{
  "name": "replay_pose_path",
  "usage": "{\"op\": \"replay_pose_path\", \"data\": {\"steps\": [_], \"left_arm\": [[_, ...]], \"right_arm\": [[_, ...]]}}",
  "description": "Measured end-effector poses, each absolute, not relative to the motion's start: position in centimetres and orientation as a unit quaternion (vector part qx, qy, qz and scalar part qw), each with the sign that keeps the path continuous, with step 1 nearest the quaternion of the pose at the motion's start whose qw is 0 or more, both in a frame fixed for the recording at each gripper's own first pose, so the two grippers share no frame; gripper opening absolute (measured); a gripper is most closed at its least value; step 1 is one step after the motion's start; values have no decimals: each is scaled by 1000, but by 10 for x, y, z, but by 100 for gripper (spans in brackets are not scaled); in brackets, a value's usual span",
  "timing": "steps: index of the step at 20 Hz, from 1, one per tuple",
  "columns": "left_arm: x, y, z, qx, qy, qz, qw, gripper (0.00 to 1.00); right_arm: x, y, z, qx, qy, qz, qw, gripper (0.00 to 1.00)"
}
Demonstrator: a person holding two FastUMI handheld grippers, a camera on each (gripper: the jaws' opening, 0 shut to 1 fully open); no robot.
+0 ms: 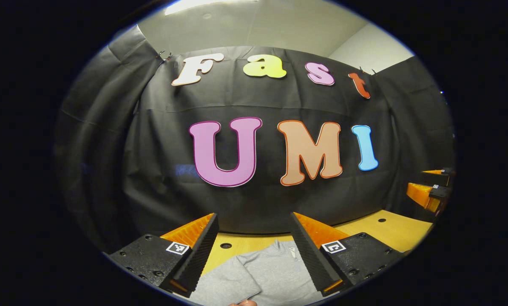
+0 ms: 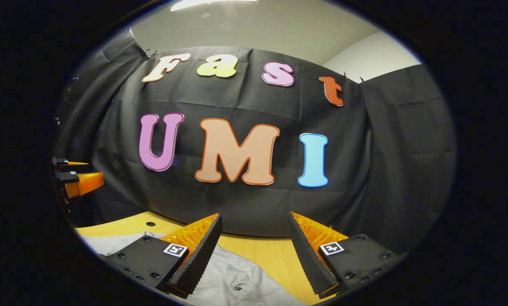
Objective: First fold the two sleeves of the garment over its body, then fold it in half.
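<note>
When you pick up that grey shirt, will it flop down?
Probably yes. The grey garment lies flat on the wooden table with soft wrinkles, so it likely droops and sags when lifted. It looks light, and its knit cloth probably grips rather than slips.

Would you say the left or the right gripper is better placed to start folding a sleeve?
Probably the left gripper: the grey garment lies centred between its open fingers, a sleeve edge near. The right gripper, also open, has the garment off to its left, over the wooden table.
</note>
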State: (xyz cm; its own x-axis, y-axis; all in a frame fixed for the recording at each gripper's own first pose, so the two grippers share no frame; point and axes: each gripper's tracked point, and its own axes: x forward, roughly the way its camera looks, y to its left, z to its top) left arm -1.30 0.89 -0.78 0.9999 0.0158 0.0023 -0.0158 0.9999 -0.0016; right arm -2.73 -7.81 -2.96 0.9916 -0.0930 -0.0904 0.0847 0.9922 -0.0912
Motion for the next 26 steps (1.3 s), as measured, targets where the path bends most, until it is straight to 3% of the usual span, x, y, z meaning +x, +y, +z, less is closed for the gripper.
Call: {"op": "replay_pose_path", "data": {"steps": [9, 25, 26], "left_arm": [[-11, -5, -12, 1, 1, -4, 1000, 96], [1, -32, -35, 6, 35, -29, 999, 97], [3, -33, -34, 7, 37, -29, 999, 94]], "right_arm": [[-61, -172, -71, -113, 111, -80, 984, 98], [-182, -259, -225, -116, 316, -137, 932, 98], [-192, -260, -236, -111, 329, -140, 927, 98]]}}
